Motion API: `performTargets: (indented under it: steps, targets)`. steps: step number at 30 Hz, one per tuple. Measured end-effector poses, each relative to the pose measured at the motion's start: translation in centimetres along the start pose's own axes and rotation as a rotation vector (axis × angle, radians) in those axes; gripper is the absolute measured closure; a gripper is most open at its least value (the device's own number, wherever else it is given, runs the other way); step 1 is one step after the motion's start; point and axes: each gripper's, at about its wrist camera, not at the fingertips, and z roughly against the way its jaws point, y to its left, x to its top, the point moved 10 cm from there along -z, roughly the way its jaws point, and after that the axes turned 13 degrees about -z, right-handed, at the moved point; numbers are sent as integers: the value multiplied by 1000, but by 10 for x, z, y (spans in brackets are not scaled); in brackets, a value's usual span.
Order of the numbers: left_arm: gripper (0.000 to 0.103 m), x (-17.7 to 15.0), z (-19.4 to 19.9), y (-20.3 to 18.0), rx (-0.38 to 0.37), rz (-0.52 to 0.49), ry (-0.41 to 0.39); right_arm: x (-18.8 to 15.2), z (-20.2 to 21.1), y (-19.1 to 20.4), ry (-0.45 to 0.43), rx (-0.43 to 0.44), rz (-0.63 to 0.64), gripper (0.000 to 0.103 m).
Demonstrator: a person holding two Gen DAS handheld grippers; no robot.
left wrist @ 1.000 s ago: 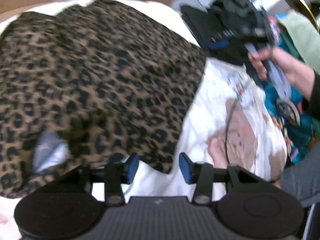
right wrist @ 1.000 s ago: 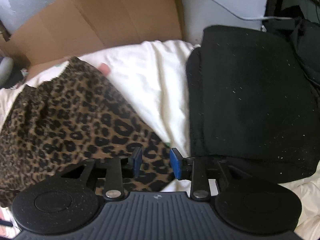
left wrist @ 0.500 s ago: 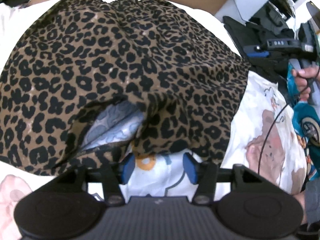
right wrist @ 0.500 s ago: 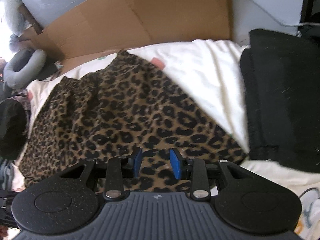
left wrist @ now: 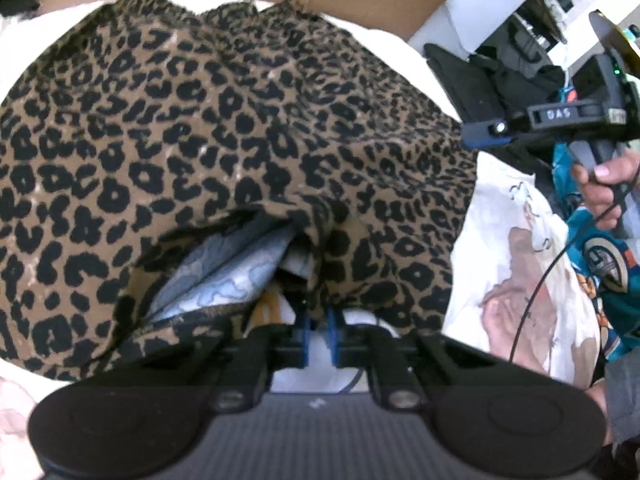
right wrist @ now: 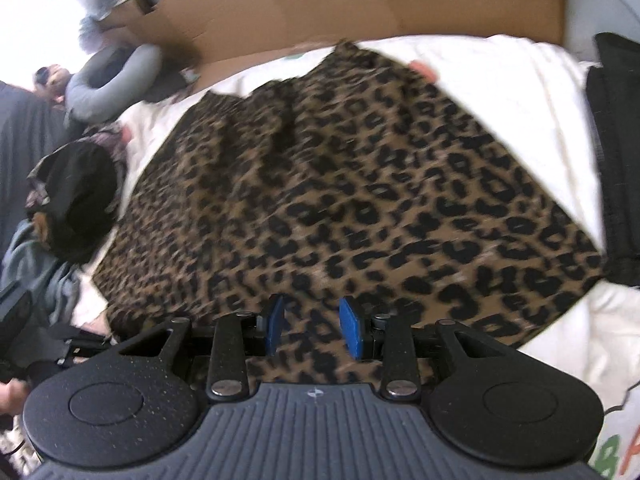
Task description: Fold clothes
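Left tool (left wrist: 319, 334) closing on one skirt (left wrist: 224, 128).

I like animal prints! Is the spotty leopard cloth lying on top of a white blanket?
Yes, the leopard cloth lies spread over a white blanket, which shows bare around its edges in the right wrist view.

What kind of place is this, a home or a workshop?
Most likely a home, probably a bedroom. A leopard-print garment lies spread on a soft white cover with printed pictures, seemingly bedding, a grey neck pillow sits at its edge, and other clothes are piled around.
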Motion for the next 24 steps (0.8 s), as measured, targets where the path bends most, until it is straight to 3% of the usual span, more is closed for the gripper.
performTargets:
  steps: [10,15,21,24]
  targets:
    - [99,19,24,-50,-96,-105,-42,-31,-5,37,142,164,13,65]
    - [99,16,26,-65,-107,-130,-45,-47,-13,42,217,301,-144,65]
    - [99,3,12,-67,-112,-88,-30,-77,-33,43,325,338,-206,64]
    - [99,-2,11,-67,-118,-75,-30,-89,-42,42,362,339,-252,53]
